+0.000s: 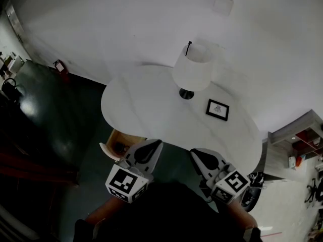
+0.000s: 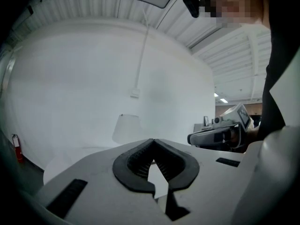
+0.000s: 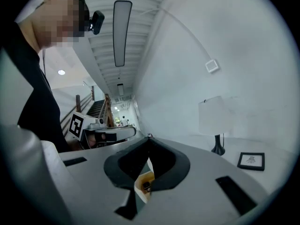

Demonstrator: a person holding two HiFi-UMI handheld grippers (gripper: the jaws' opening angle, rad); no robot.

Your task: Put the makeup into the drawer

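**Open drawer lies just left of the left tool; both tools clenched, empty**

Head view: the open drawer [image 1: 115, 137] juts out from under the bench [image 1: 151, 100] toward the person. It sits just left of and below the left tool [image 1: 153, 145], while the right tool [image 1: 198, 154] is farther off.

Left gripper view: the jaws meet at the tips and grip nothing.

Right gripper view: the jaws are clenched on nothing. Through the gap behind them, a small dark item [image 3: 146, 186], probably the makeup, lies in the drawer.
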